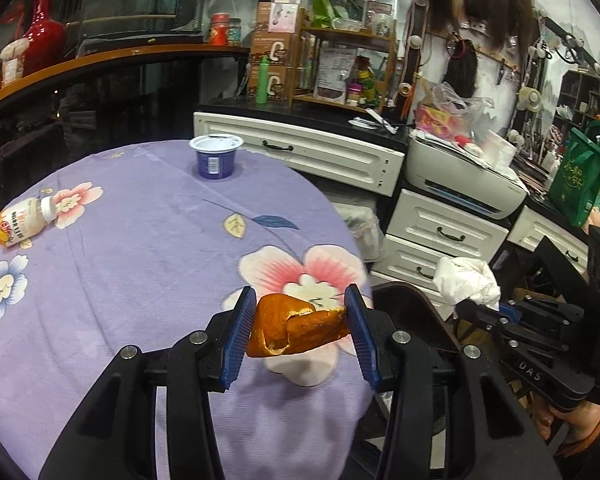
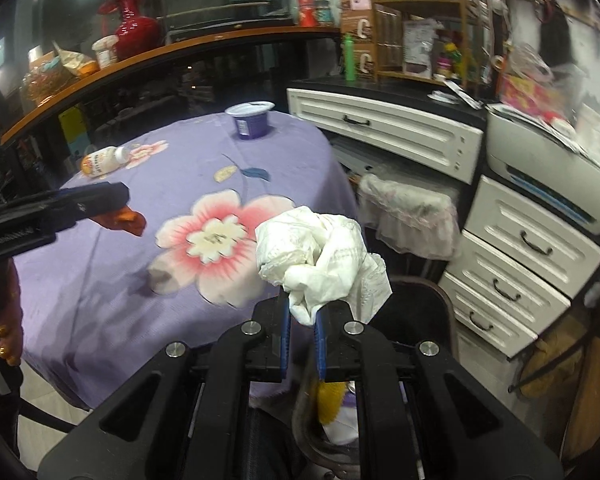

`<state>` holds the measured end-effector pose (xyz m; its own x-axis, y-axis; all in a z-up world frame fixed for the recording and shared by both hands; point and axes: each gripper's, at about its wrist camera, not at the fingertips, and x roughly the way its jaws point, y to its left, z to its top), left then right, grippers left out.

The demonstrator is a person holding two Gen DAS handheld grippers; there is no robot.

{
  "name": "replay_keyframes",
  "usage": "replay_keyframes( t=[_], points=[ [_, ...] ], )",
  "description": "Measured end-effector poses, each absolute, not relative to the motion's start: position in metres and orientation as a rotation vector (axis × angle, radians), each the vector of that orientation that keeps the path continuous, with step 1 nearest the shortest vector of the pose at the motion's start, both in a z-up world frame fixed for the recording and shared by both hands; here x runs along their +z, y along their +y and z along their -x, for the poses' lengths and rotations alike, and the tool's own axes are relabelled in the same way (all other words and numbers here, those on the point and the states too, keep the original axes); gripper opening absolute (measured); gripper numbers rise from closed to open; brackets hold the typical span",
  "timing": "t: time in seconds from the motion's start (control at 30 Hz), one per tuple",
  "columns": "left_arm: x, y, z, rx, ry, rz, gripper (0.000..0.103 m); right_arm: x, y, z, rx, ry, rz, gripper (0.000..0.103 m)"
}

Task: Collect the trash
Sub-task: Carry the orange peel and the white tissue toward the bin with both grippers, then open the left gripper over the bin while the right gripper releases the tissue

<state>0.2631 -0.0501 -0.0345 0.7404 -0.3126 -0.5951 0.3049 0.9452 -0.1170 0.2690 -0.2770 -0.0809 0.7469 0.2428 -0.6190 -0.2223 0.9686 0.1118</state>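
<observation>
My left gripper (image 1: pixel 300 312) is shut on a curled piece of orange peel (image 1: pixel 296 332), held above the near right edge of the round table with the purple flowered cloth (image 1: pixel 140 260). My right gripper (image 2: pixel 302 312) is shut on a crumpled white tissue (image 2: pixel 320 256), just past the table's right edge; in the left wrist view that tissue (image 1: pixel 466 280) shows at the right. The orange peel (image 2: pixel 130 218) and left gripper appear at the left in the right wrist view. A purple yogurt cup (image 1: pixel 216 158) stands at the far side of the table. A small drink bottle (image 1: pixel 20 222) lies on its side at the left.
A bin lined with a pale bag (image 2: pixel 412 216) stands on the floor beside the table, in front of white drawers (image 2: pixel 512 264). A dark chair (image 2: pixel 424 312) is below the right gripper. A printer (image 1: pixel 460 180) sits on the drawers. A shelf with a red vase (image 1: pixel 44 36) runs behind.
</observation>
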Motion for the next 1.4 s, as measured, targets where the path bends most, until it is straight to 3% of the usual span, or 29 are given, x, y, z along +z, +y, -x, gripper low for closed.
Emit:
replay_keyframes(
  t=[0.4, 0.7, 1.17, 1.3, 1.4],
  points=[
    [-0.04, -0.116, -0.253, -0.476, 0.668, -0.04, 0.046, -0.131, -0.336, -0.261, 0.138, 0.796, -0.111, 0.011],
    [-0.06, -0.171, -0.252, -0.591, 0.712, -0.09, 0.046, -0.133, -0.36, -0.256, 0.096, 0.78, -0.179, 0.01],
    [-0.145, -0.244, -0.273, -0.643, 0.881, -0.179, 0.046, -0.131, -0.394, -0.254, 0.002, 0.754, -0.22, 0.011],
    [-0.159, -0.25, -0.273, -0.646, 0.91, -0.191, 0.051, -0.137, -0.401, -0.255, -0.01, 0.762, -0.231, 0.011],
    [-0.164, -0.25, -0.275, -0.641, 0.92, -0.194, 0.066, -0.141, -0.405, -0.256, -0.013, 0.772, -0.242, 0.011]
  ],
)
